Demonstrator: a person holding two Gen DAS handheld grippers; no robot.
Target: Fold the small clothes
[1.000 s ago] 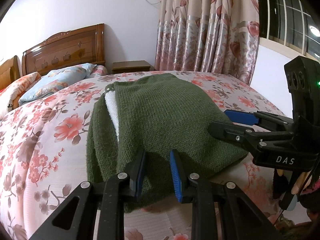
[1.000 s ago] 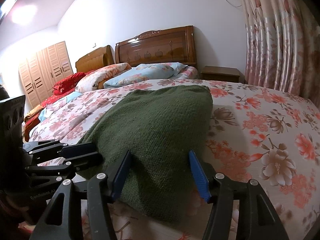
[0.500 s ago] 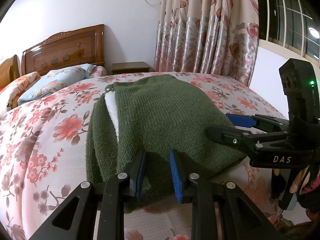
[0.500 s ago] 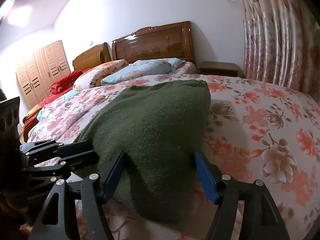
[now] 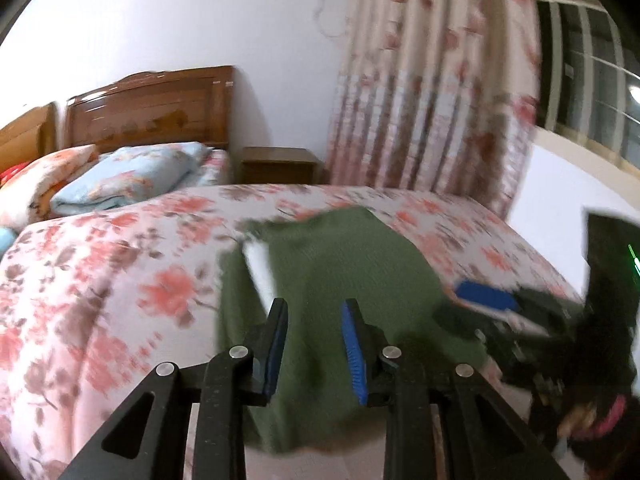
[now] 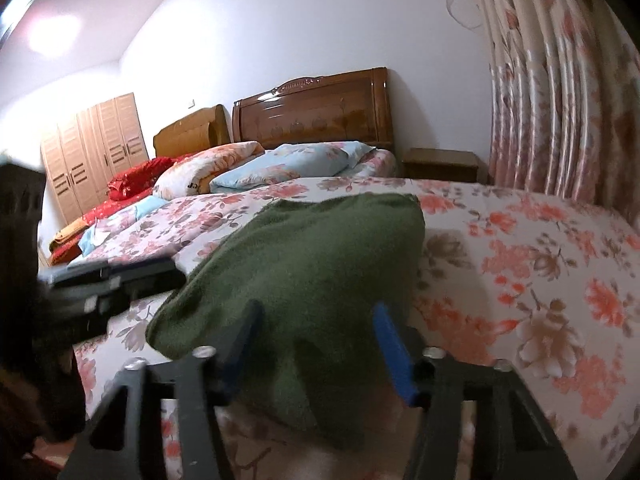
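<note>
A dark green knitted garment (image 5: 340,272) lies folded on the floral bedspread (image 5: 120,280), with a white lining strip (image 5: 260,272) showing at its left fold. My left gripper (image 5: 314,344) is open, its jaws over the garment's near edge, holding nothing. My right gripper (image 6: 316,348) is open wide over the near edge of the same garment (image 6: 312,264). The right gripper also shows at the right of the left wrist view (image 5: 492,312), and the left gripper at the left of the right wrist view (image 6: 112,280).
Pillows (image 6: 288,164) and wooden headboards (image 6: 316,112) are at the bed's far end, with a nightstand (image 6: 440,164) and floral curtain (image 6: 560,92) at the right. A wardrobe (image 6: 92,152) stands far left. A window (image 5: 592,60) is beyond the curtain.
Both grippers have pulled back and lifted from the garment. The left view has swung and is blurred by motion. Both grippers stay open.
</note>
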